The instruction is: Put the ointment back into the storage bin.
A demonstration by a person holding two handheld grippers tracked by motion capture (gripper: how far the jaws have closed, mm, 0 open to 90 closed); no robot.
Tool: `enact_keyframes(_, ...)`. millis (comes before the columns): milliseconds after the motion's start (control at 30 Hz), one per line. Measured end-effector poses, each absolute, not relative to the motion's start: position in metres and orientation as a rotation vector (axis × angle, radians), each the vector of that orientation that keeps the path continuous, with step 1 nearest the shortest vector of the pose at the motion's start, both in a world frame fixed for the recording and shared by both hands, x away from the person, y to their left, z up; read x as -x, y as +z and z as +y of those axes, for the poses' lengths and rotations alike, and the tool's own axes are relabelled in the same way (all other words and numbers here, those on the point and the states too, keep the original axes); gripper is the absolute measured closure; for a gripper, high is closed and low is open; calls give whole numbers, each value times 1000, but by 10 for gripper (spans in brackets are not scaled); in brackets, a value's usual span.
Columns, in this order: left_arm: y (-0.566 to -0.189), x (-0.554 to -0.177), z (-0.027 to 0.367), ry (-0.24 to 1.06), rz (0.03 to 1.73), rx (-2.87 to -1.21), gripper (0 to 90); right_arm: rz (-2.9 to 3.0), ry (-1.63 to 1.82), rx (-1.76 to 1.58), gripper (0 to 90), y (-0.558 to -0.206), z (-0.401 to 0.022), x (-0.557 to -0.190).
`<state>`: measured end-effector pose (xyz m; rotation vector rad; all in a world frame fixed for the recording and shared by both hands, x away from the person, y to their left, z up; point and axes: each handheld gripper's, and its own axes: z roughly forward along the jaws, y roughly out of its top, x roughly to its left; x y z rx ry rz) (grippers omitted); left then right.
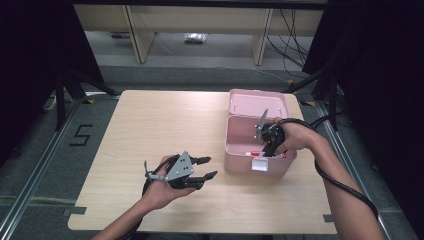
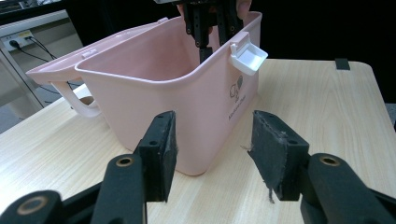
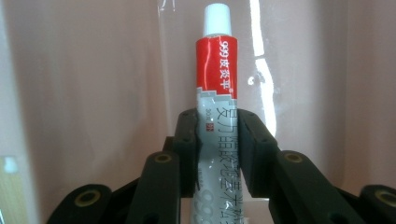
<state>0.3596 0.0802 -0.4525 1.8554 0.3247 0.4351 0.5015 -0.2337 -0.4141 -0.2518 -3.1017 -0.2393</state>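
Down inside the pink box (image 1: 260, 145) at the right side of the table (image 1: 150, 130), the right gripper (image 3: 218, 140) pinches a tube of ointment (image 3: 217, 93), its two pads pressed against the tube's grey lower body. Seen through the right gripper view, the tube runs straight on from the jaws: its long axis follows the gripper's own line, with the white cap (image 3: 217, 18) leading, away from the hand, and the crimped tail hidden back between the jaws. Since the right gripper (image 1: 267, 135) dips into the box from above in the high view, I judge the cap to point down toward the box's floor or inner wall, though how steeply I cannot tell.

The box's lid (image 1: 258, 102) lies folded back, so opening is done. Whether the tube is going in or coming out I cannot say; either way it is inside the box and not let go. What is left, as I read it, is to release it or lift it clear, and perhaps to close the lid.

The left gripper (image 1: 200, 170) rests low over the bare table near the box, jaws spread and holding nothing, pointing at the box's corner.
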Motion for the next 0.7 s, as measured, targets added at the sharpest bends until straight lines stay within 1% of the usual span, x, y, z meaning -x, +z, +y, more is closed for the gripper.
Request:
enact_keyframes(67,-452,-360,80,436,325,-1854,502,-3069,-234,342,717,-414,-233,-498)
enact_keyframes(133,-452,-359,80,435,324,-1856,502,-3071,-249,290,716,-416,-233,-502)
enact_keyframes(167,-452,-359,80,435,324,-1856,502,-3055,-224,369,714,-416,-234,-498)
enact_keyframes(300,-453,-360,80,434,321,-1856,502,-3070,-231,290,682,-417,-236,-504)
enact_keyframes(367,-453,-359,80,434,326,-1856,502,-3045,-230,374,673,-416,-236,-501)
enact_keyframes(467,-452,-360,80,434,324,-1855,502,-3091,-251,324,674,-412,-238,-505)
enact_keyframes(600,-453,-360,77,430,321,-1852,504,-3101,-296,425,676,-404,-238,-502)
enact_keyframes(633,-453,-360,77,429,311,-1855,506,-3115,-323,383,679,-402,-239,-504)
enact_keyframes(700,-454,-359,75,424,316,-1853,510,-3126,-356,417,679,-397,-241,-503)
